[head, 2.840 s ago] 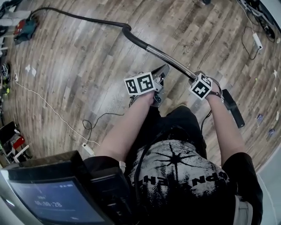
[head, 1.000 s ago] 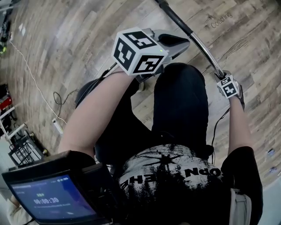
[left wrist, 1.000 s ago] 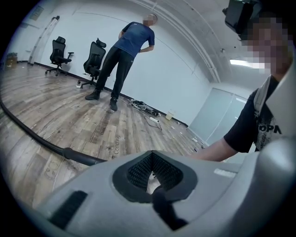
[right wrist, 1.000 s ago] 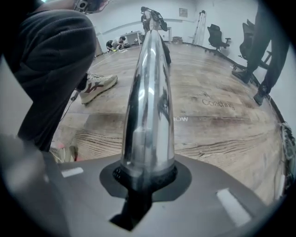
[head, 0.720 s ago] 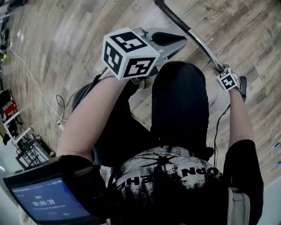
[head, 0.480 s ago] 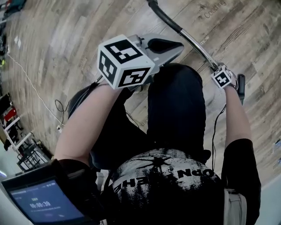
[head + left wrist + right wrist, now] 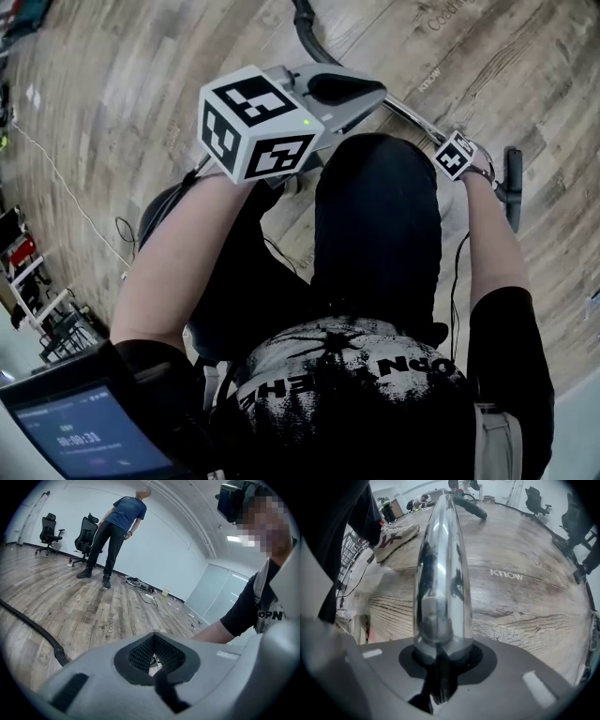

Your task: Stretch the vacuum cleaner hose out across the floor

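The vacuum's chrome tube (image 7: 412, 117) slants across the wooden floor from the black hose (image 7: 304, 26) down to the black floor head (image 7: 511, 187). My right gripper (image 7: 457, 156) points straight down over the tube's lower end. In the right gripper view the tube (image 7: 440, 573) runs up from between the jaws of the right gripper (image 7: 440, 657); they have just been opening and a dark gap shows round it. My left gripper (image 7: 364, 89) is raised well above the floor, shut with nothing in it (image 7: 154, 660). The hose (image 7: 33, 630) lies at that view's left.
A person in a blue shirt (image 7: 117, 527) stands far off near two office chairs (image 7: 51, 527), with cables (image 7: 145, 595) by the wall. A shoe (image 7: 393, 536) stands beside the tube. A thin white cable (image 7: 66, 187) and a rack (image 7: 47, 323) are at the left.
My right hand has sunk toward the floor with the tube's lower end, its cube now smaller in the head view. The left gripper has risen close to the camera, still shut.
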